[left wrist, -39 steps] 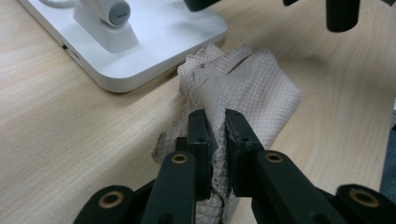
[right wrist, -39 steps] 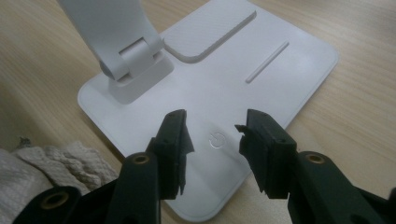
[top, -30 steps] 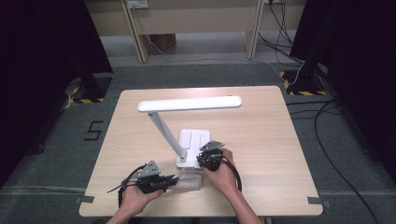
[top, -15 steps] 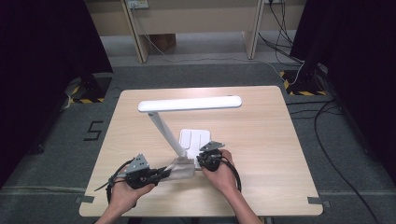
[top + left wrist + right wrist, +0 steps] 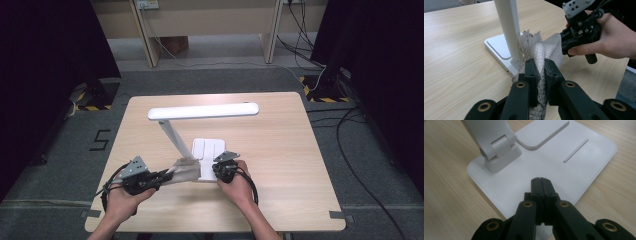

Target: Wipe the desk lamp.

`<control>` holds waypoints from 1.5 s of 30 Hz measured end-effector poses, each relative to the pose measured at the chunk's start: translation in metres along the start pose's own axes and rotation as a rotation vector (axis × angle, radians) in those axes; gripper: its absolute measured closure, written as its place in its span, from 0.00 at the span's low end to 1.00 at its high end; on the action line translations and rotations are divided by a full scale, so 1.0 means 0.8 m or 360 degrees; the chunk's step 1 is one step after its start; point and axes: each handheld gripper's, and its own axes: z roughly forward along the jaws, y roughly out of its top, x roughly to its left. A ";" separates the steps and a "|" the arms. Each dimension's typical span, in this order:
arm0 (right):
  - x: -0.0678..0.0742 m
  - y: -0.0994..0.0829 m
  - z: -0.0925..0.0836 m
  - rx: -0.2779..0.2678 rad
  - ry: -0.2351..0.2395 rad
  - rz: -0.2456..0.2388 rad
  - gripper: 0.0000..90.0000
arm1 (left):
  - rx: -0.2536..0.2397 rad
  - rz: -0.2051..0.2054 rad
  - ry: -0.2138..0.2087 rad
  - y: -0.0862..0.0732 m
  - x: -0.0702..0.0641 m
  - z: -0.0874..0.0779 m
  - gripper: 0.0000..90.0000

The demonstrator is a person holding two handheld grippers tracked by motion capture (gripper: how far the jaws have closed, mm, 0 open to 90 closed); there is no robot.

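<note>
High view: a grey cloth (image 5: 184,171) hangs just above the table (image 5: 280,150), right beside the foot of the white lamp (image 5: 202,111). The left gripper (image 5: 161,175) has its two black jaws pressed tight on one end of the cloth. In the left gripper view the cloth (image 5: 541,53) is bunched up between those jaws and rises past them, and it touches the lamp's slanted arm (image 5: 509,27).

The right gripper (image 5: 218,169) is at the other side of the cloth, over the near edge of the lamp base (image 5: 212,148). Its jaws have just been closing. In the right gripper view they are now pressed together with nothing between them, and their tips (image 5: 541,182) sit over the flat white base (image 5: 584,162). In the left gripper view the right gripper (image 5: 567,45) is just beside the cloth.

The lamp stands near the middle of the wooden table, with its long head stretched out sideways.
</note>
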 end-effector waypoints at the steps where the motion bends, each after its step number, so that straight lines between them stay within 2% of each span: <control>1: 0.000 0.000 0.000 0.0005 0.0001 -0.0003 1.00 | -0.0002 0.0000 0.0006 0.001 0.001 -0.001 0.91; 6: 0.001 -0.001 0.000 -0.0004 -0.0014 -0.0019 1.00 | -0.0034 -0.0006 0.0025 0.009 0.004 -0.010 0.91; 11: 0.002 -0.002 0.000 -0.0016 -0.0014 -0.0001 1.00 | -0.0067 0.0003 0.0056 0.017 0.008 -0.019 0.91; 22: 0.003 -0.002 0.000 -0.0016 -0.0019 -0.0005 1.00 | -0.0135 -0.0020 0.0151 0.039 0.027 -0.037 0.91; 30: 0.002 -0.002 0.000 -0.0023 -0.0020 -0.0012 1.00 | -0.0215 -0.0030 0.0230 0.063 0.042 -0.049 0.91; 36: 0.002 -0.003 0.000 -0.0023 -0.0019 -0.0010 1.00 | -0.0283 -0.0065 0.0273 0.081 0.051 -0.052 0.92; 45: 0.002 -0.003 0.000 -0.0025 -0.0016 -0.0006 1.00 | -0.0400 -0.0137 0.0300 0.101 0.060 -0.048 0.92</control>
